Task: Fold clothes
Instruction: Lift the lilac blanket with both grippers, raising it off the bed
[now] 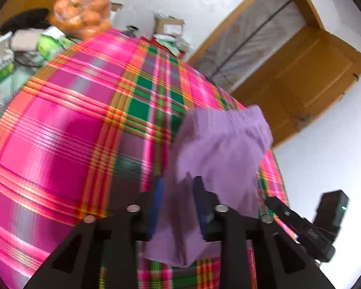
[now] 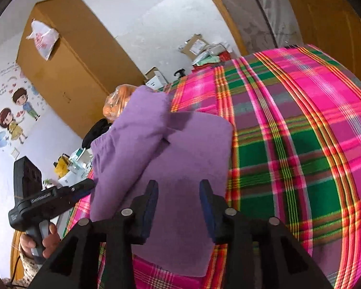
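Note:
A purple garment (image 1: 219, 149) with a gathered waistband lies partly on the pink and green plaid cloth (image 1: 60, 132). My left gripper (image 1: 178, 190) is shut on a thick fold of it, and that part hangs lifted above the cloth. In the right wrist view the lifted half (image 2: 132, 132) curls over the flat half (image 2: 192, 156). The left gripper (image 2: 89, 185) meets its left edge there. My right gripper (image 2: 178, 192) hovers open over the flat half with nothing between its fingers. It also shows at the right (image 1: 272, 202) of the left wrist view.
A bag of oranges (image 1: 81, 12), boxes (image 1: 2, 60) and clutter crowd the far end of the plaid surface. A wooden door (image 1: 300, 84) and a wrapped mattress (image 1: 252, 41) stand behind. A brown wardrobe (image 2: 67, 72) is at the left. A hand (image 2: 45, 240) holds the left gripper's handle.

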A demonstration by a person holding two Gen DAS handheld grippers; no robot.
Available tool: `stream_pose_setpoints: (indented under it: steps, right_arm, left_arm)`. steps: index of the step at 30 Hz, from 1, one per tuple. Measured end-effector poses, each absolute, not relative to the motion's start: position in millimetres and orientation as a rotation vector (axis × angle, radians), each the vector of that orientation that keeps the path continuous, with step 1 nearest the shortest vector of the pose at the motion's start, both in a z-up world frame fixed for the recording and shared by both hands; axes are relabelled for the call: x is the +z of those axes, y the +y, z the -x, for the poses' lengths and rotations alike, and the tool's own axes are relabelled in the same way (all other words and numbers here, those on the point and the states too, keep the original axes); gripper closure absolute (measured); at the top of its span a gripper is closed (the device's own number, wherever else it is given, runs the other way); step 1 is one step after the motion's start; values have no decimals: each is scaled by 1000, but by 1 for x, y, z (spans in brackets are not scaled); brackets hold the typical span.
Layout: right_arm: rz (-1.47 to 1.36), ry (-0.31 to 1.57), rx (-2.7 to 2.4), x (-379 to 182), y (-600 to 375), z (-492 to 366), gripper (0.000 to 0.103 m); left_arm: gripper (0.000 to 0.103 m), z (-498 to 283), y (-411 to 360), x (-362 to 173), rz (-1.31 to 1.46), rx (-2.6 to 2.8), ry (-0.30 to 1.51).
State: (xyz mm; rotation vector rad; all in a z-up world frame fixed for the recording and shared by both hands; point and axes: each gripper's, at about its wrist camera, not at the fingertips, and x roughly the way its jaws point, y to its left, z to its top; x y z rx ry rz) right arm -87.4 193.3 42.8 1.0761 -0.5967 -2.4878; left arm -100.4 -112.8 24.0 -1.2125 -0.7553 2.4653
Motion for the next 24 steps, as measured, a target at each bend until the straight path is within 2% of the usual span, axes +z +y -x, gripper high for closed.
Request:
stream_pose_setpoints:
  steps: [1, 5, 13, 19, 21, 24]
  right_arm:
    - [-1067, -598, -2478, 44, 191, 89, 65]
    - [-1031, -605, -2440, 47, 181, 95, 65]
    - [-1046, -629, -2372, 50, 152, 137, 60]
    - [-1094, -789, -2318, 40, 150, 159, 58]
    - [-1079, -809, -2304, 39, 147, 161, 77]
    - [-1046, -792, -2297, 46, 138, 161, 86]
  left_arm:
    - [65, 101, -110, 22, 1214, 2444, -755]
    - [59, 104, -101, 17, 1228, 2368, -776]
    - [59, 107, -91, 3, 1277, 2272, -844]
    - [59, 110, -88, -1, 1269, 2242, -874]
    - [59, 109, -89, -1, 1264, 2242, -886]
    - [59, 105, -94, 3, 1246, 2251, -886]
